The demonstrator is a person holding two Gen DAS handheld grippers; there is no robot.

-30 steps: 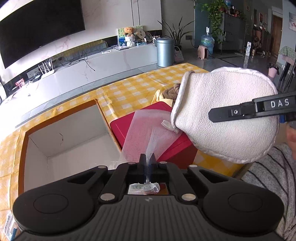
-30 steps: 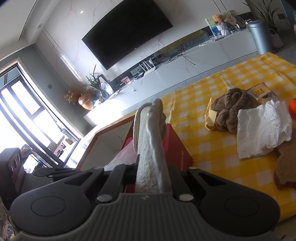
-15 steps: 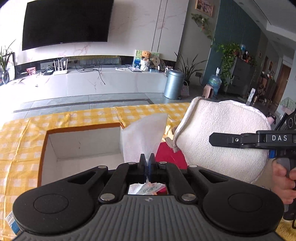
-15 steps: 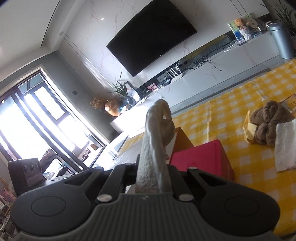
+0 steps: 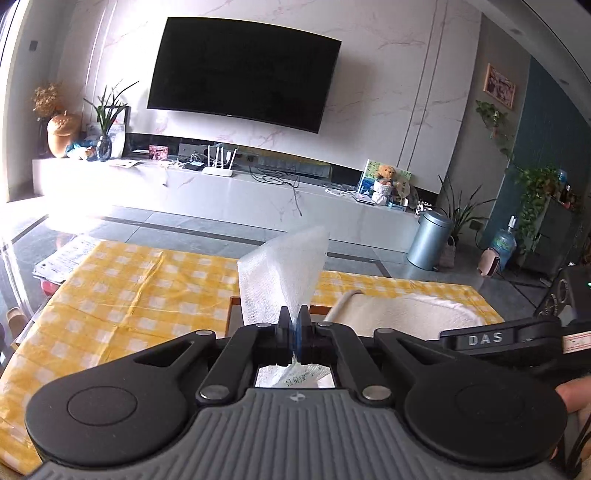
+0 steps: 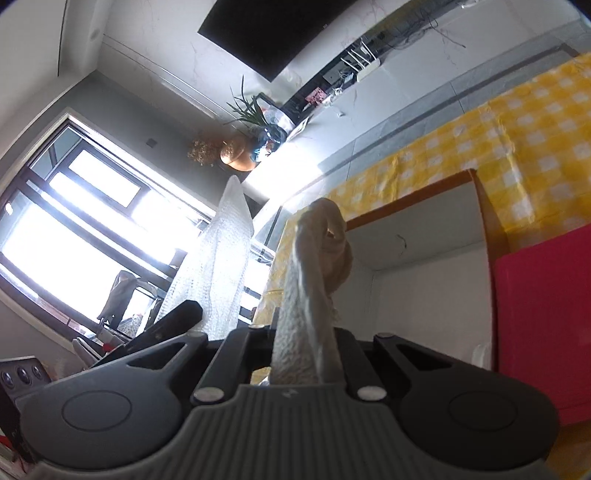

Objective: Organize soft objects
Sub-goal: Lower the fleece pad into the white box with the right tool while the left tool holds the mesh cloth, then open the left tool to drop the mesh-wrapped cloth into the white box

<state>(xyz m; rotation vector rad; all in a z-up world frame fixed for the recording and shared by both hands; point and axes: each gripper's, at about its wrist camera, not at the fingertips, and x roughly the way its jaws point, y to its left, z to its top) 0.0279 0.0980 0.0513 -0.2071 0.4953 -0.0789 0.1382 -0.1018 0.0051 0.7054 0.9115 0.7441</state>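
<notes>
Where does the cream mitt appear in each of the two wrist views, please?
Left wrist: the mitt lies low and right of centre, beside the mesh sheet.
Right wrist: the mitt stands at centre, clamped in the right tongs.
Shared landmark: the TV, top centre in the left view, top edge in the right.
</notes>
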